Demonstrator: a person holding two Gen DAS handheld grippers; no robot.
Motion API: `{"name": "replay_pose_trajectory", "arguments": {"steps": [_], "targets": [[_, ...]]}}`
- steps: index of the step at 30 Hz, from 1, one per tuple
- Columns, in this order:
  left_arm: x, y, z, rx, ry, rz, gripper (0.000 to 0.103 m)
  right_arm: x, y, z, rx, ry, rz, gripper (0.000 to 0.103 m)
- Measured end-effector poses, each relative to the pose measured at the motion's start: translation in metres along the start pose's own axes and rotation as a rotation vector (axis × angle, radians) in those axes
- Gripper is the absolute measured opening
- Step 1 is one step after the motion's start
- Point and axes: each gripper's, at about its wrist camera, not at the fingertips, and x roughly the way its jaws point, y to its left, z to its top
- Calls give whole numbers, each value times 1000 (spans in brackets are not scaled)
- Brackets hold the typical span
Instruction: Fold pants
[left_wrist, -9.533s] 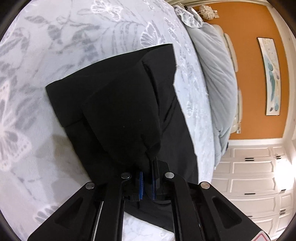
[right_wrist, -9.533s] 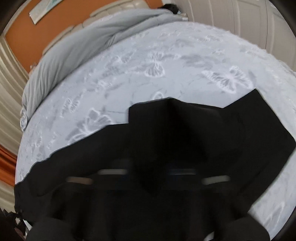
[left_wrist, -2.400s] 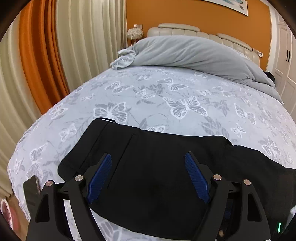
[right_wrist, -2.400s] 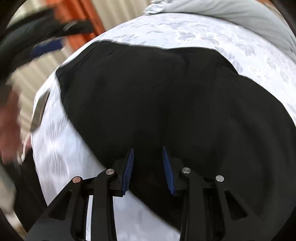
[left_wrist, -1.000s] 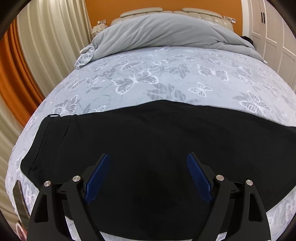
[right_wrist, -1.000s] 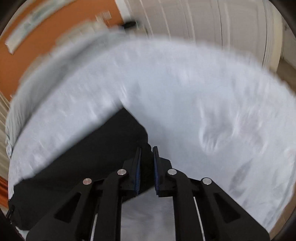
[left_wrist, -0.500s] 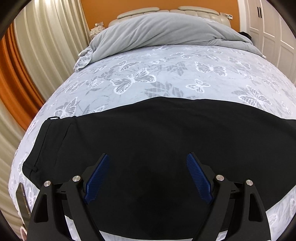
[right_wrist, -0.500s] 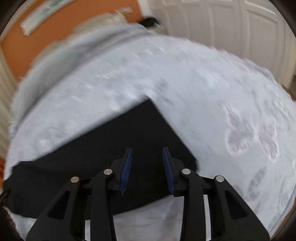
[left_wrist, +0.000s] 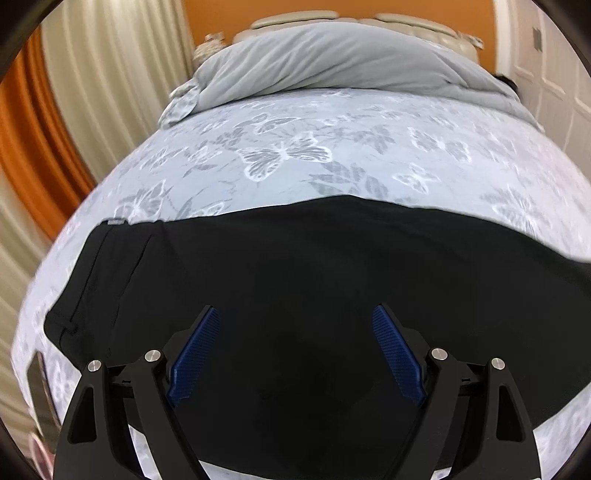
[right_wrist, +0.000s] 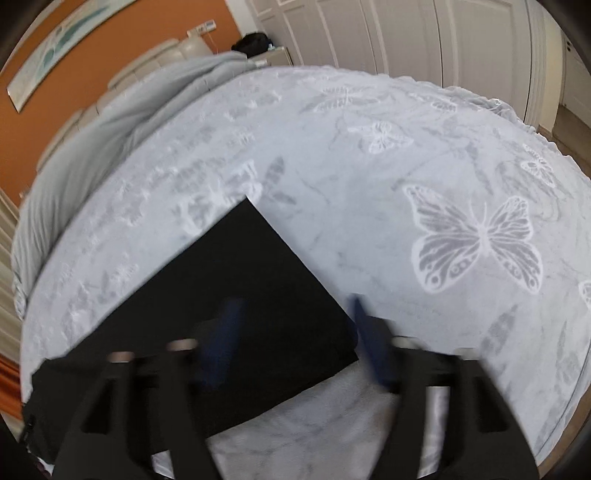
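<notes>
Your pants lie flat along the bed foot edge, long axis left to right: left tongs, gaping and empty, over the middle; right tongs, blurred but apart, nearest the hem end.

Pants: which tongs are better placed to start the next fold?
Right, probably. The right tongs hang open at the hem corner of the pants, an edge they can pinch. The left tongs are open over flat mid-cloth, no edge between them.
</notes>
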Motion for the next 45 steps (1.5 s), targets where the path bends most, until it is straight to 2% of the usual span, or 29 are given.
{"name": "replay_pose_trajectory", "arguments": {"steps": [1,4,5,6,7,8,10,12,16,19,22,26,30,33,34,35,37,38,40,42,43,44,45], "targets": [[1,4,1,-18,5,-4,83,-1,-1,-1,2,-5,-6,84],[3,10,1,-42,22,-7,83,20,-7,-11,-8,73,-34,81],[3,11,1,-46,26,-7,83,23,-7,-14,-28,63,-42,76],[3,12,0,-49,29,-11,83,24,-3,-16,-70,47,-63,56],[3,12,0,-48,30,-12,83,25,2,-17,-105,48,-78,43],[3,13,-1,-46,31,-11,83,24,4,-16,-94,55,-28,16],[1,16,-1,-47,31,-10,83,20,7,-12,-21,85,79,14],[-1,25,0,-69,35,-24,83,6,25,-8,-15,62,150,13],[0,58,3,-170,61,-70,83,-36,85,-3,-55,-8,357,13],[-1,89,3,-256,71,-73,83,-72,162,-20,-215,-49,506,13],[0,116,-1,-303,75,-50,83,-86,245,-62,-391,-7,622,13],[0,152,-13,-361,102,-47,83,-64,341,-136,-591,132,669,13],[-2,186,-21,-408,112,-28,83,-39,393,-186,-664,233,658,13],[-2,214,-24,-462,108,-34,83,-39,418,-200,-680,223,674,13],[-2,225,-26,-489,106,-58,83,-44,424,-207,-689,213,689,14],[-1,232,-27,-514,111,-90,83,-44,434,-211,-699,214,716,19],[5,250,-33,-602,136,-185,83,-36,441,-224,-728,257,721,47],[7,257,-37,-645,144,-209,83,-25,448,-242,-773,325,687,59],[8,273,-47,-778,129,-277,83,-13,447,-258,-824,362,607,58],[0,288,-54,-890,75,-329,83,-32,437,-235,-779,312,630,58],[-6,291,-54,-901,46,-323,83,-44,425,-213,-733,264,646,59],[-12,294,-54,-900,16,-299,85,-54,412,-193,-692,209,644,66],[-17,296,-54,-898,-16,-267,87,-59,401,-178,-662,167,629,79]]}}
